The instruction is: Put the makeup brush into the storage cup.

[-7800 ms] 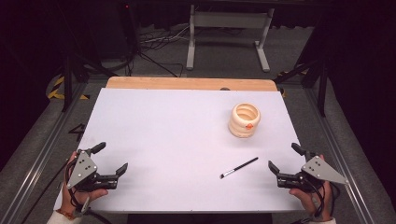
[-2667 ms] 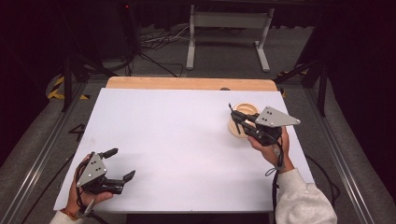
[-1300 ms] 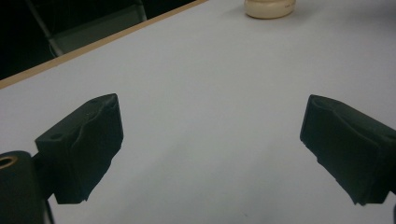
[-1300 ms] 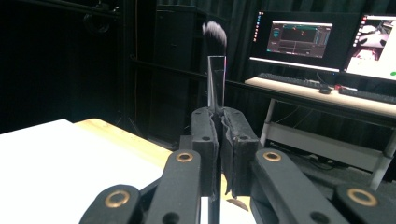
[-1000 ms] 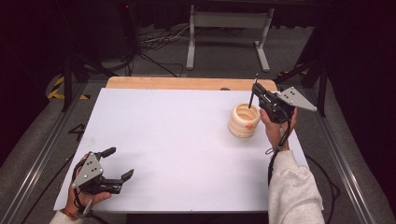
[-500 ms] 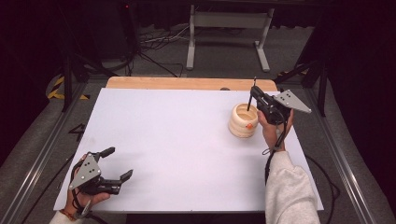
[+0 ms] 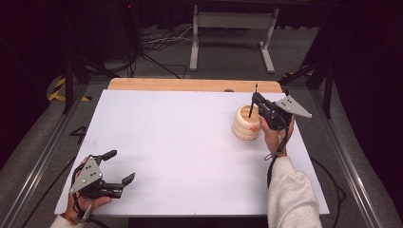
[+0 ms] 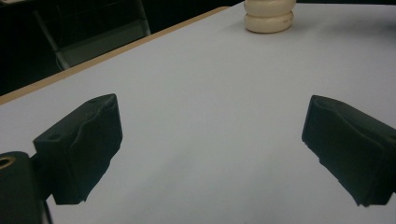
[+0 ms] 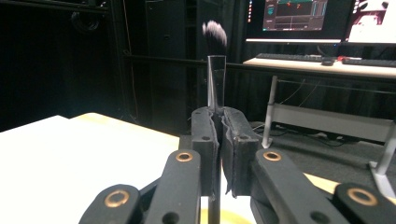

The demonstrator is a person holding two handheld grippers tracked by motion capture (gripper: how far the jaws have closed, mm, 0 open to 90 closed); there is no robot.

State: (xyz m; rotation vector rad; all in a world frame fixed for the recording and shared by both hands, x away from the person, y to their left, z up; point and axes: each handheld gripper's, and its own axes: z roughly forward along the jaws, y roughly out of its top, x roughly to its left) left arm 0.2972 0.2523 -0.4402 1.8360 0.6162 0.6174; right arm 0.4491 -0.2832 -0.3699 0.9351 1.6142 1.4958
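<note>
Right claw clamps upright brush, apparently over holder.

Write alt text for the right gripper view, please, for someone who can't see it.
Two black tongs are clamped on the thin handle of a makeup brush held upright, its dark bristles on top. Behind are a white table, a dark room and lit monitors.

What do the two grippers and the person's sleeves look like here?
Both the left gripper and the right gripper are black, each topped by a grey three-cornered plate. Brass-coloured pivots mark the right gripper's linkage. A black cable trails down the right arm's light grey sleeve.
</note>
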